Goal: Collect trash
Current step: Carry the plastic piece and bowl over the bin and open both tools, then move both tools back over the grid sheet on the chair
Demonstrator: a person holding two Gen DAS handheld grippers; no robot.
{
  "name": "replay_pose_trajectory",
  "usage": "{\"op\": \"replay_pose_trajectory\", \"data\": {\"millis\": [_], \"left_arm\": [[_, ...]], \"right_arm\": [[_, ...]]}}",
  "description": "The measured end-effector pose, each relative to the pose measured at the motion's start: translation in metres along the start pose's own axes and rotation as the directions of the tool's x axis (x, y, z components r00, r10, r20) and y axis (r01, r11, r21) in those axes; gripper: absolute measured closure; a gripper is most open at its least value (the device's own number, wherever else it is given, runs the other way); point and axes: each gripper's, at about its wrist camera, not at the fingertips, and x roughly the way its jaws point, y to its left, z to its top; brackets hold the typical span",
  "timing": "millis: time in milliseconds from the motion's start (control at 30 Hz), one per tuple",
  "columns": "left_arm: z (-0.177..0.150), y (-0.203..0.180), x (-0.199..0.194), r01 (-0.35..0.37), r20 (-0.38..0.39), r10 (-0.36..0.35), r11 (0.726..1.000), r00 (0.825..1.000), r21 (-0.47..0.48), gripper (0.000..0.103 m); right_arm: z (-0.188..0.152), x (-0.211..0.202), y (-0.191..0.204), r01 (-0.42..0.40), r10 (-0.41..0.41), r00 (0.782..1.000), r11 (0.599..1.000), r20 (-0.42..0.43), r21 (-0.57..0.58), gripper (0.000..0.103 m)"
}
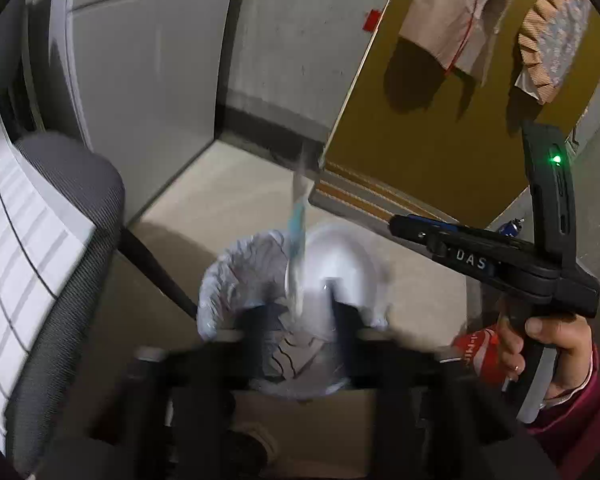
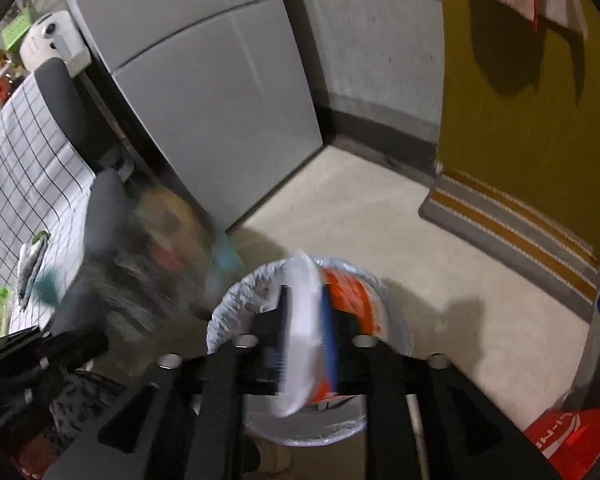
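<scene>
A round bin point(image 1: 236, 280) lined with a pale plastic bag stands on the floor right below both grippers. In the left wrist view my left gripper point(image 1: 300, 316) hangs over its mouth, jaws apart, with a blurred clear wrapper point(image 1: 297, 232) streaked with blue loose between the fingers. My right gripper point(image 1: 404, 228) reaches in from the right, held by a hand point(image 1: 552, 344). In the right wrist view my right gripper point(image 2: 308, 328) is above the same bin point(image 2: 236, 300). A blurred white, blue and orange packet point(image 2: 304, 344) sits in the gap, not visibly pinched.
A grey mesh chair point(image 1: 72, 208) with a checked white cloth point(image 1: 16, 248) stands left of the bin. A grey cabinet point(image 2: 204, 100) is behind it. A yellow panel point(image 1: 440, 128) hung with cloths and a striped mat point(image 2: 512, 224) lie right. A red pack point(image 2: 572, 440) lies near right.
</scene>
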Motion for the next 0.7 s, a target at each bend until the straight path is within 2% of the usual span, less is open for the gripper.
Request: {"op": "replay_pose_trajectory", "data": {"millis": [33,167,300,400,500,633,700], "left_arm": [[-0.002,0.002,0.002,0.002,-0.003,-0.002,1.000,1.000,-0.007,0.049],[-0.007,0.010,-0.007,-0.028,0.013,0.028,0.999,1.000,-0.027,0.049],[-0.009,0.024,-0.043,-0.116,0.089,0.120,0.992,0.989,-0.046,0.049],[-0.021,0.036,-0.078,-0.218,0.143,0.226,0.973,0.964,-0.070,0.049],[-0.035,0.054,-0.109,-0.271,0.170,0.292,0.953,0.941,-0.133,0.049],[-0.065,0.079,-0.145,-0.342,0.179,0.389,0.907,0.904,-0.245,0.049],[-0.087,0.094,-0.163,-0.371,0.169,0.435,0.875,0.885,-0.311,0.049]], "right_arm": [[-0.002,0.000,-0.002,-0.006,0.006,1.000,1.000,0.000,0.005,0.059],[-0.001,-0.011,0.002,0.003,-0.003,0.999,1.000,0.035,-0.014,0.058],[0.006,-0.025,0.009,-0.018,0.021,0.996,0.999,0.085,-0.028,0.058],[0.013,-0.033,0.024,-0.053,0.058,0.993,0.997,0.106,-0.052,0.058],[0.012,-0.039,0.052,-0.098,0.110,0.988,0.989,0.105,-0.111,0.058],[0.003,-0.040,0.099,-0.171,0.190,0.979,0.963,0.076,-0.209,0.058],[-0.002,-0.040,0.124,-0.208,0.228,0.972,0.944,0.054,-0.256,0.058]]}}
